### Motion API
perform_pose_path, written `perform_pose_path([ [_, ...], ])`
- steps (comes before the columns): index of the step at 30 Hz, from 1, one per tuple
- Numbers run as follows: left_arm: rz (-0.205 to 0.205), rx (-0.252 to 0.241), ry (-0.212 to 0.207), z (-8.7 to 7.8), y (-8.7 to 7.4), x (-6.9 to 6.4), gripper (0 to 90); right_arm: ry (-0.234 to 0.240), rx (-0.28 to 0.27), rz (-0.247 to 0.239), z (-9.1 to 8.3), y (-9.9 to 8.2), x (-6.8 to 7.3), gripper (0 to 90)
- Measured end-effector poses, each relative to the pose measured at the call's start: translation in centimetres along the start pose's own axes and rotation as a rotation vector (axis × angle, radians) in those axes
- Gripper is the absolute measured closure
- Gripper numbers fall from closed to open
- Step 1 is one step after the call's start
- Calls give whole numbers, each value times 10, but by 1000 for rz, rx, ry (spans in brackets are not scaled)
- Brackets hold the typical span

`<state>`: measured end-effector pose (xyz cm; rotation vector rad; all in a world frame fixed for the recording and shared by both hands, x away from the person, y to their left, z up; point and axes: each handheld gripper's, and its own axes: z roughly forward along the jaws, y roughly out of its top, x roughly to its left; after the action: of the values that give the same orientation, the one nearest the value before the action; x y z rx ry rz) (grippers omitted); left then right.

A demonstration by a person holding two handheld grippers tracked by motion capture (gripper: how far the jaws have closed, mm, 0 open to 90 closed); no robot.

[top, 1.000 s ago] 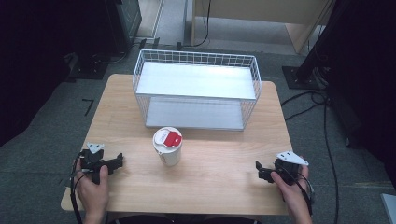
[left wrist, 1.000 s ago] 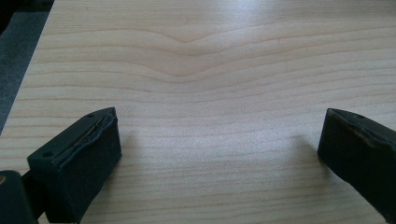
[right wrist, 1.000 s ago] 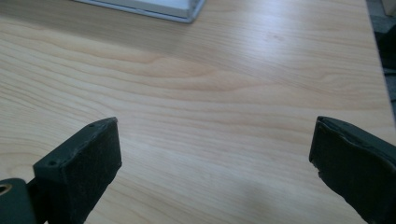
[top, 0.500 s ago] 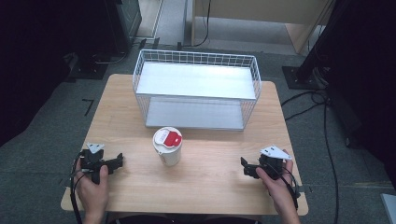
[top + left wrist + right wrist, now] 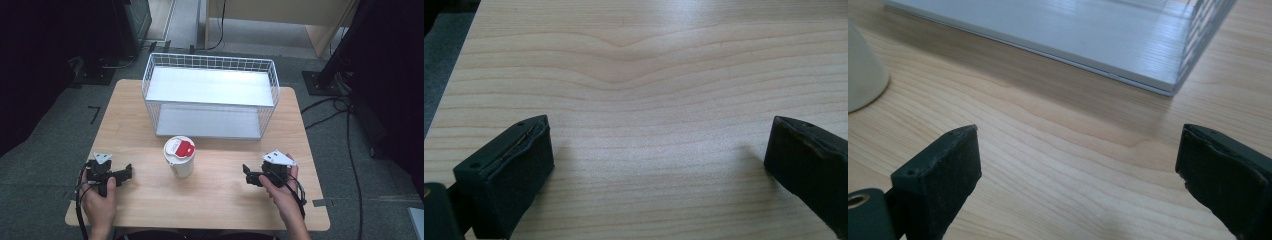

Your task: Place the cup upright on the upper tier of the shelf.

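Note:
A white cup (image 5: 180,157) with a white and red lid stands upright near the middle of the wooden table (image 5: 215,200); its lower side shows at the left edge of the right gripper view as cup (image 5: 860,75). My left gripper (image 5: 127,172) rests at the front left, open, with bare wood between its jaws, as gripper (image 5: 659,160). To the right of the cup, my right gripper (image 5: 246,175) is open and points left toward it, a short gap away, also seen as gripper (image 5: 1078,180).
A white wire basket shelf (image 5: 210,95) with two flat tiers stands at the back of the table; its lower board (image 5: 1073,35) lies ahead of the right gripper. Cables (image 5: 340,110) run over the grey floor on the right.
My right gripper has moved left along the front of the table toward the cup. The left gripper and the cup have stayed in place.

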<state>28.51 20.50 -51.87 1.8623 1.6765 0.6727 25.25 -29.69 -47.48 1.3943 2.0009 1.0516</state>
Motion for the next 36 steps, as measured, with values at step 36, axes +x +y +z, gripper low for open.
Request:
perform_pose_path([
  [36, 2, 0, -1, 0, 0, 0, 0, 143, -29, -64, 32, 18, 70, 68],
])
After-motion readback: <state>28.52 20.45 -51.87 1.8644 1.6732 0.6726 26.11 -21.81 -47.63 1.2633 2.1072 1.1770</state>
